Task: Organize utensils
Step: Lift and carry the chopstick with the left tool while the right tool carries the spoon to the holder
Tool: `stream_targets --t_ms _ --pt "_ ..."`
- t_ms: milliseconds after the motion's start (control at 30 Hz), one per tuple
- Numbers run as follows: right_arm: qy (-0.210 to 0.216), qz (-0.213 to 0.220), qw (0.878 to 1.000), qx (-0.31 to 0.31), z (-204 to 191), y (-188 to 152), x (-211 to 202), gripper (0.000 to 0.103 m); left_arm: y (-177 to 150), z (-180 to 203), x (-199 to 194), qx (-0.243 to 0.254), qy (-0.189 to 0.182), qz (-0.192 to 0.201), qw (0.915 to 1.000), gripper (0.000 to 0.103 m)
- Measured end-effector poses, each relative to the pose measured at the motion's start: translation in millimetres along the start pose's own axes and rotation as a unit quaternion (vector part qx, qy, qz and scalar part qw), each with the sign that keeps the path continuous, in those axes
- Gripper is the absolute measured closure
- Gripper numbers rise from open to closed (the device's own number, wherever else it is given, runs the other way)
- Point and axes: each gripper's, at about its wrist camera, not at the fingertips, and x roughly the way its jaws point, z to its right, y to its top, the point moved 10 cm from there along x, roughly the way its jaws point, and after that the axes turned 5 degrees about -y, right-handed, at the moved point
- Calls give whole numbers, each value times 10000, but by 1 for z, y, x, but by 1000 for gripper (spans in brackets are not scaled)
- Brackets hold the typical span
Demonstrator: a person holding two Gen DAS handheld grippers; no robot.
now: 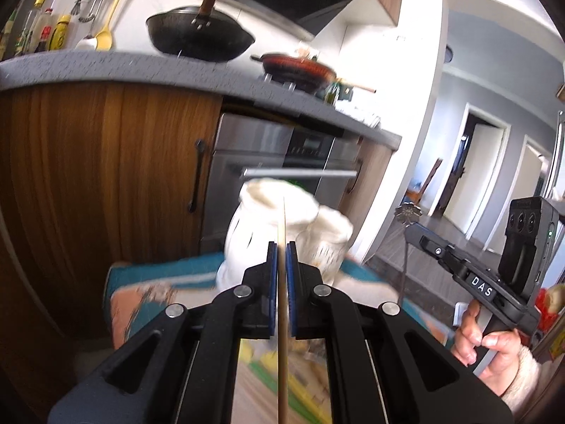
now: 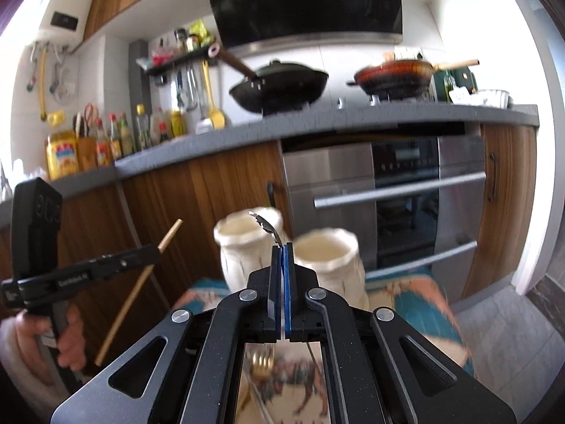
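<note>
My left gripper [image 1: 282, 247] is shut on a bamboo chopstick [image 1: 282, 335], held upright just before two white ceramic holders [image 1: 247, 233]. In the right wrist view the left gripper [image 2: 155, 249] and its chopstick [image 2: 130, 296] show at the left. My right gripper [image 2: 282, 247] is shut on a metal utensil with an ornate handle [image 2: 265, 226], whose handle end points at the left holder [image 2: 243, 247]; the right holder [image 2: 328, 258] stands beside it. The right gripper [image 1: 409, 229] shows at the right of the left wrist view.
The holders stand on a patterned teal and orange cloth [image 2: 416, 300]. A gold fork [image 2: 261, 364] lies below my right gripper. Behind are wooden cabinets [image 1: 99, 176], an oven [image 2: 388, 194], and a grey counter [image 2: 317, 120] with a black wok [image 2: 279, 84] and a red pan [image 2: 395, 74].
</note>
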Motion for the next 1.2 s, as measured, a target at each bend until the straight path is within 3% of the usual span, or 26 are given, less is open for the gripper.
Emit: stream_targets --t_ms 400,633,833,900,1200 --pt "217 751 9943 722 27 90 57 101 119 22 56 172 -145 865 9960 98" --pt "661 1038 9835 1326 50 113 72 101 153 19 96 465 78 1212 9915 98" --pt "748 850 9825 1477 57 100 94 101 146 -2 116 516 432 1409 9877 98" --pt "739 688 9835 1504 58 91 104 101 140 -6 116 422 357 1431 9882 98" --pt "532 41 9902 1294 57 44 118 101 90 -5 95 523 341 959 9934 98"
